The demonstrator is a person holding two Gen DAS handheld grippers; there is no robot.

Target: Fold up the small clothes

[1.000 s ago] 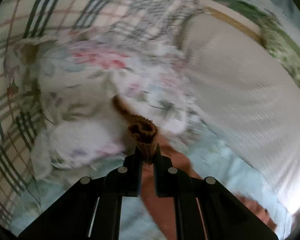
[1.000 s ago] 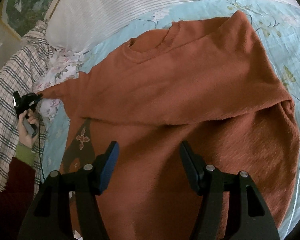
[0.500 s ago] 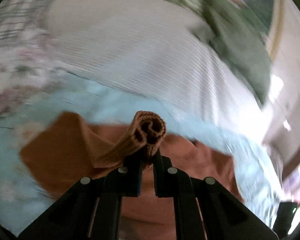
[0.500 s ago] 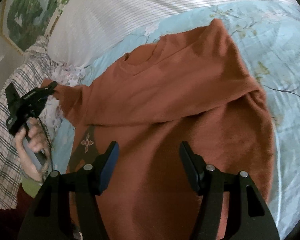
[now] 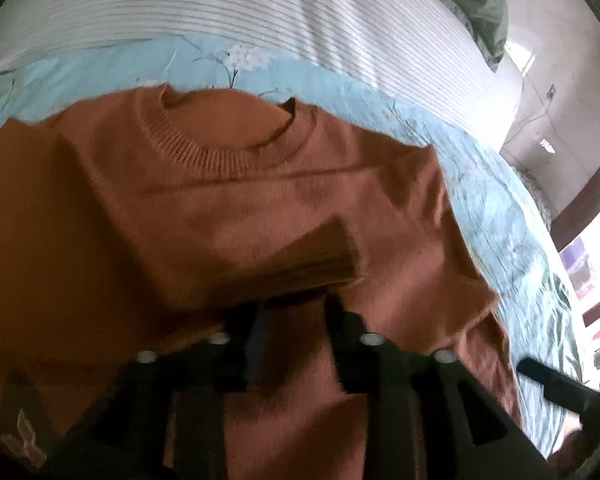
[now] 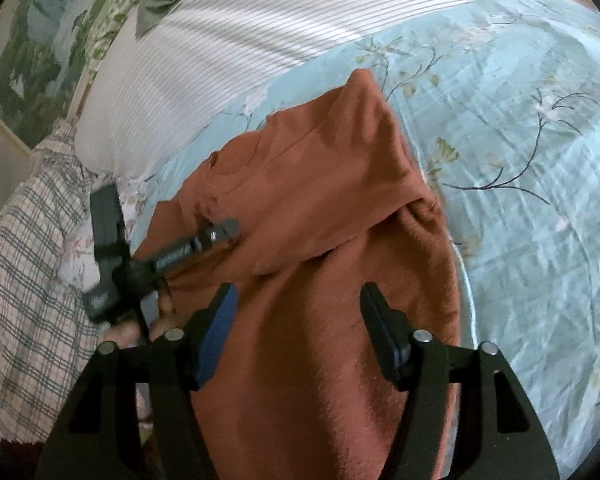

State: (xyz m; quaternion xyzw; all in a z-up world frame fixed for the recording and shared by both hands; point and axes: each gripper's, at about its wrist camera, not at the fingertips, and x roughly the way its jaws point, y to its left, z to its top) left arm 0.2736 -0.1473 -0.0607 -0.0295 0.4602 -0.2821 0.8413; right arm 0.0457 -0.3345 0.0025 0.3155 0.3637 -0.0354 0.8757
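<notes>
Two grippers are working over one rust-orange sweater point(image 5: 228, 200) that is lying on a pale blue flowered bedsheet point(image 6: 520, 160), its ribbed neckline point(image 5: 204, 152) pointing toward twelve o'clock in the left wrist view. Beyond it, at twelve o'clock, a white striped pillow point(image 5: 220, 4) is resting against the sheet, and a checked cloth point(image 6: 24, 248) is lying at nine o'clock in the right wrist view.

The left gripper point(image 5: 292, 320) is hanging over the middle of the sweater with its jaws opening — the ribbed cuff of a sleeve point(image 5: 320, 256) is lying just ahead of the fingertips, at about twelve o'clock from them, folded across the chest. That cuff is blurred, so it seems to be free of the pads, though I cannot be sure. In the right wrist view a hand point(image 6: 140, 324) is gripping this tool at about nine o'clock.

The right gripper point(image 6: 300, 320) is hovering above the lower body of the sweater, its jaws opening wide with only flat knit showing beneath them — nothing pinched. The sweater's other side is already folded inward, making a ridge toward two o'clock.
</notes>
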